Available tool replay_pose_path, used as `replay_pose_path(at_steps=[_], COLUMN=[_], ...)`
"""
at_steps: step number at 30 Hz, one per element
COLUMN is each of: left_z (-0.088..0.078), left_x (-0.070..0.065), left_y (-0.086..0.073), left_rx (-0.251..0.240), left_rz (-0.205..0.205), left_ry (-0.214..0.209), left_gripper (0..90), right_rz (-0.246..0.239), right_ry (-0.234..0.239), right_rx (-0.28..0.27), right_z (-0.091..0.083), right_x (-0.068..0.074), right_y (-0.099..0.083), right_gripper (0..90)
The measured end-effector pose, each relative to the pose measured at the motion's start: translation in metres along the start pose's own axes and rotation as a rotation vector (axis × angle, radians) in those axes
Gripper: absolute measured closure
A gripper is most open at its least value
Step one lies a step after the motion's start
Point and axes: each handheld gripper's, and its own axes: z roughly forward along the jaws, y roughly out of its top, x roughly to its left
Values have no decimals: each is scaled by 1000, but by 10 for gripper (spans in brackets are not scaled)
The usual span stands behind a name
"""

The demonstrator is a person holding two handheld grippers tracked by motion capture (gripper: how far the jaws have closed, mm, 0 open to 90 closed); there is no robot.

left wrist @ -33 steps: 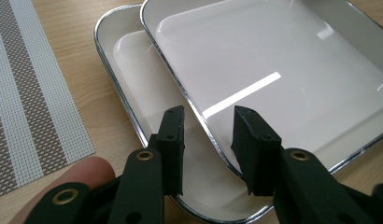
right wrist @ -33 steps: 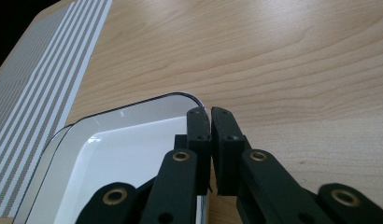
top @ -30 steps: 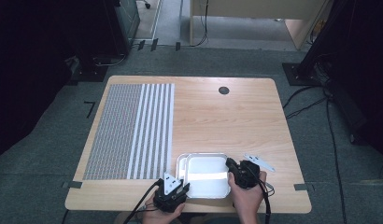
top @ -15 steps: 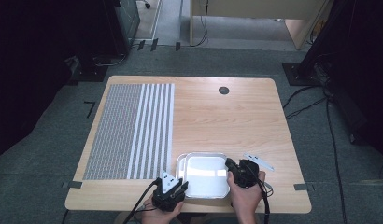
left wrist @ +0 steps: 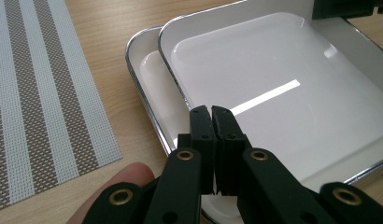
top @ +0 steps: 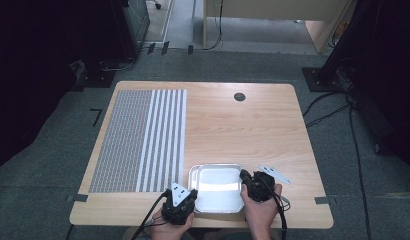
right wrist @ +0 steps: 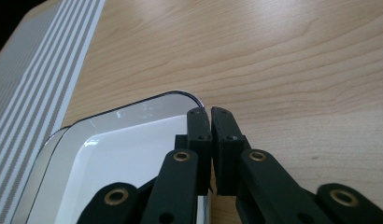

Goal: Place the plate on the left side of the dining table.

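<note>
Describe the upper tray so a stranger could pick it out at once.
On the wooden table, look at the near edge, right of the striped mat, where two white trays are stacked. The upper tray sits shifted off the lower tray; the left gripper and right gripper pinch its rim.

Two white trays (left wrist: 292, 79) (left wrist: 150, 77), stacked one in the other. One striped placemat (top: 143, 140). One small white plate piece (top: 274, 173) on one wooden table (top: 253, 125). Two grippers (top: 193, 191) (top: 241, 175).

Left tool (top: 185, 191) jaws just closing, now pinched together; right tool (top: 245, 176) jaws likewise.
</note>
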Motion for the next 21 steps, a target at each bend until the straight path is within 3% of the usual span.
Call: replay_pose_path(at_steps=[1,2,3,5,6,10,12,13,15,16,17,21], left_z=[1,2,2,4,5,12,12,14,14,14,14,15], left_x=[1,2,2,2,1,-1,-1,0,1,1,1,1], left_y=[0,-1,-1,-2,-2,-3,-2,-2,-1,-1,-1,0], left_rx=[3,10,10,16,25,57,58,66,67,67,67,62], left_rz=[-7,-15,-15,-25,-23,-53,-60,-83,-108,-108,-117,-134], left_ry=[5,6,6,-17,-23,-40,-39,-40,-45,-45,-44,-28], left_gripper=[871,780,755,739,687,661,680,696,707,706,706,731], right_rz=[8,27,27,28,33,30,28,24,-23,-23,-87,-135], right_ry=[5,8,8,2,2,5,7,20,8,8,-19,-32], right_rx=[-2,-5,-5,-18,-26,-27,-30,-17,-12,-12,-24,-13], right_z=[0,0,0,0,-1,-2,-2,-1,-2,-2,-8,-12], right_x=[0,-1,-1,-1,-1,-1,-2,-4,-4,-4,-1,0], right_y=[0,-2,-2,-3,-4,-4,-3,-3,-5,-5,-7,-9], right_gripper=[887,890,890,893,891,883,880,854,824,824,809,798])
